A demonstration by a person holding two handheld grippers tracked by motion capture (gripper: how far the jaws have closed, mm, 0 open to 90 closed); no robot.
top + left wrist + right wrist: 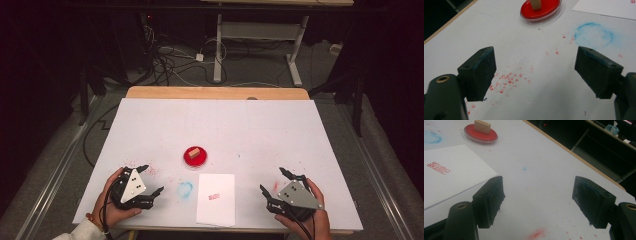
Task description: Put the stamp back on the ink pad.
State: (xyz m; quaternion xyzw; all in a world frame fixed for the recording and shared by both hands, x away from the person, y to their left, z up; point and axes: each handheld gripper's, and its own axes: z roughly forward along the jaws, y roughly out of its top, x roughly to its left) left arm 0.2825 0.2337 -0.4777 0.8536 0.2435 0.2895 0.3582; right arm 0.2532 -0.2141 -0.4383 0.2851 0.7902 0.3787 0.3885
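The left gripper point(149, 181) rests low at the near left of the worktop point(260, 125), and its jaws stand wide apart with nothing between them. In the left gripper view the same gripper point(536, 72) has only the bare white surface between its two black jaws, with a scatter of small red ink specks point(509, 80) on the surface just beside its left jaw. A round blue smudge point(594, 35) lies a little ahead of its right jaw.

The right gripper point(274, 181) rests at the near right of the worktop, and its jaws are also wide open and hold nothing. In the right gripper view this gripper point(537, 195) is over bare surface, with a red smear point(537, 233) near the bottom edge between the jaws.

Between the two grippers, at the near edge, lies a white sheet of paper point(216, 199). It carries a small red stamp print point(213, 196) near its middle. In the right gripper view one corner of the paper comes just beside the left jaw.

Farther from the person, just beyond the paper, stands a round red ink pad point(194, 156) in a clear dish. A small wooden stamp block point(194, 151) rests on top of the pad. Both grippers are well apart from it.

A hand point(112, 200) holds the left gripper from behind, and another hand point(312, 220) holds the right one.
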